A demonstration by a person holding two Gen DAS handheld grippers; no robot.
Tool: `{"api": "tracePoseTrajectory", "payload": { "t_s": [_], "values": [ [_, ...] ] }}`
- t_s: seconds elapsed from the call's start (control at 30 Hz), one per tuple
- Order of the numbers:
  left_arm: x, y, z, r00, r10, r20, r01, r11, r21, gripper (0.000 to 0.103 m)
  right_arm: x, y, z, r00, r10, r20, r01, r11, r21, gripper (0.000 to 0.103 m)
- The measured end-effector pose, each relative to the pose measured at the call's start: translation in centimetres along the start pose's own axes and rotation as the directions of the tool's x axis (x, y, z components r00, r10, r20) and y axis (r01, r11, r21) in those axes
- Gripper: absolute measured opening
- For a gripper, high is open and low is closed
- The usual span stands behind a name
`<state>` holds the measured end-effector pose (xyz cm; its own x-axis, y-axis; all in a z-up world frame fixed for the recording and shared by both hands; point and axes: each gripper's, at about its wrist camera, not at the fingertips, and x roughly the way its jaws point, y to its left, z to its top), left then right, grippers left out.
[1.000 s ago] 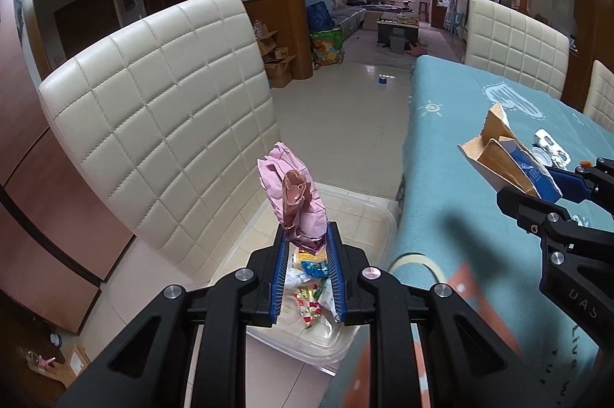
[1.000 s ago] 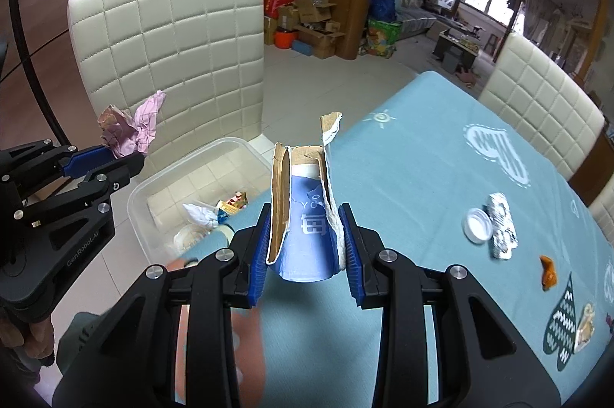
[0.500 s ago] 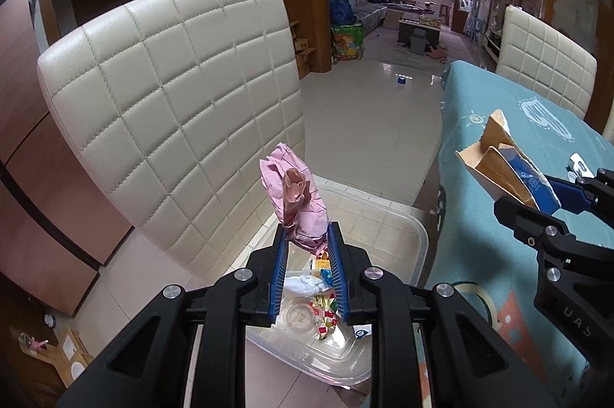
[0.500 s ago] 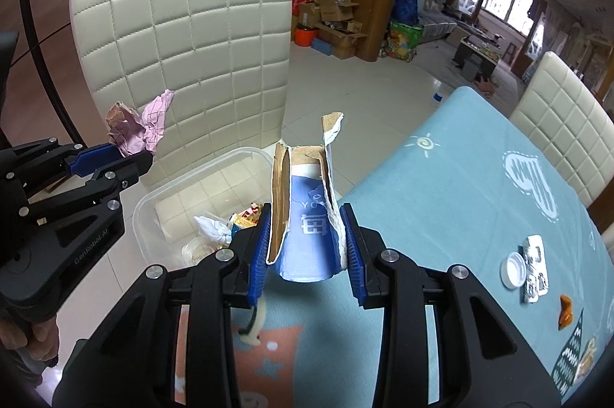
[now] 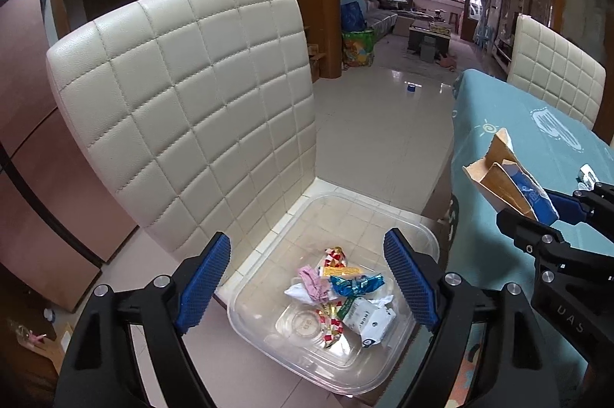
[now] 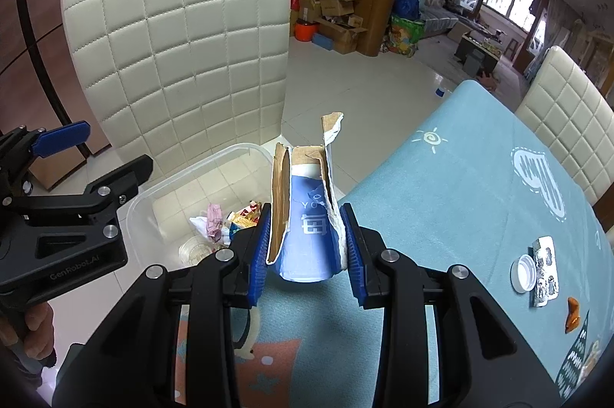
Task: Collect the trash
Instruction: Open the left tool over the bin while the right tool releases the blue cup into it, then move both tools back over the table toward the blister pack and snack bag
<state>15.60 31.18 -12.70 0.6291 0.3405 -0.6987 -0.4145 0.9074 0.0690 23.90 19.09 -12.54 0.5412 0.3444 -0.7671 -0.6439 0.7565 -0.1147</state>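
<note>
Left gripper jaws opening, empty, angled down over bin; right gripper clamping torn carton.

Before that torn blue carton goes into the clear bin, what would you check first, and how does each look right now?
1. Right gripper clamps torn carton: ok.
2. Left gripper jaws opening, nothing between them: ok.
3. Pink wrapper lies inside clear bin: ok.
4. Bin has room: ok.
5. Carton over the bin: not ok, it is beside it, over the table.
6. Left gripper clear of the carton's path: cannot tell.
</note>
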Motion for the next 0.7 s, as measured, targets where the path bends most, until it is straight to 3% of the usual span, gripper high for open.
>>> {"api": "tracePoseTrajectory", "payload": {
  "t_s": [0.27, 0.33, 0.4, 0.43, 0.7],
  "values": [
    [-0.7, 1.6, -0.5, 0.999, 0.054, 0.01, -0.053, 0.999, -0.011, 0.08, 0.1, 1.4, 0.4, 0.999, 0.032, 0.014, -0.031, 0.999, -0.031, 0.04],
    [-0.9, 2.2, -0.5, 0.997, 0.071, 0.008, -0.07, 0.997, -0.025, 0.08, 0.0, 1.8, 0.5, 0.999, 0.031, 0.022, -0.03, 0.999, -0.036, 0.046],
    [-1.0, 2.7, -0.6, 0.997, 0.079, 0.007, -0.079, 0.996, -0.037, 0.08, -0.3, 1.9, 0.5, 0.999, 0.031, 0.034, -0.03, 0.999, -0.025, 0.068],
    [-1.1, 3.0, -0.6, 0.997, 0.081, 0.003, -0.08, 0.996, -0.043, 0.08, -0.6, 1.8, 0.4, 0.998, 0.023, 0.05, -0.022, 1.0, -0.019, 0.074],
    [-2.2, 2.0, -0.7, 0.999, 0.054, 0.004, -0.054, 0.998, -0.034, 0.08, -2.0, 0.6, 0.0, 0.998, -0.009, 0.066, 0.008, 1.0, 0.014, 0.074]
  ]
}}
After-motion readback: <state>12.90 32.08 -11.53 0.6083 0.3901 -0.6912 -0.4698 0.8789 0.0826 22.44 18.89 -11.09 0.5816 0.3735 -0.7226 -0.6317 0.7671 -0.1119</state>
